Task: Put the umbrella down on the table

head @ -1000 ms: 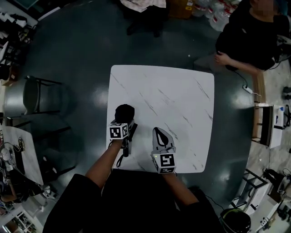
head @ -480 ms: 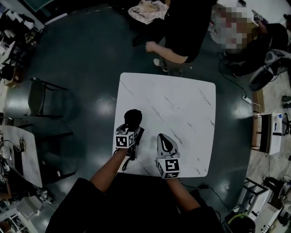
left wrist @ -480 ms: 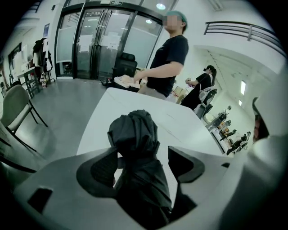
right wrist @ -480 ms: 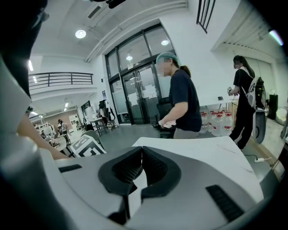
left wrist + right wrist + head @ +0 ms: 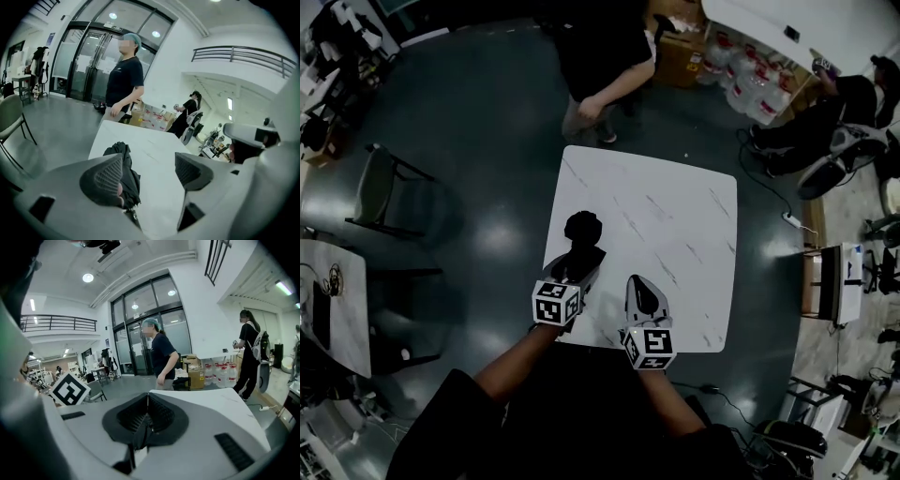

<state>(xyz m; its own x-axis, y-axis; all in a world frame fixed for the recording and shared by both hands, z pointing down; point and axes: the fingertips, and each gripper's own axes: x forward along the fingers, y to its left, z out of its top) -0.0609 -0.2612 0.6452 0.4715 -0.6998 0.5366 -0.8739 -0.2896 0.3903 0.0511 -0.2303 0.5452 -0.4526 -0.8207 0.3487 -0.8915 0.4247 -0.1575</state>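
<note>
Your left gripper (image 5: 577, 272) has its jaws apart. The black umbrella (image 5: 581, 231) lies by one jaw, on the table (image 5: 684, 234), left of the middle. Your right gripper (image 5: 643, 292) has its jaws together and holds nothing. Next, I think you should lift the left gripper away.

left tongs (image 5: 150, 163) spread apart, right tongs (image 5: 147, 412) pressed together

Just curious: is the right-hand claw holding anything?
No, the right claw is shut on itself, with nothing between its two halves.
</note>
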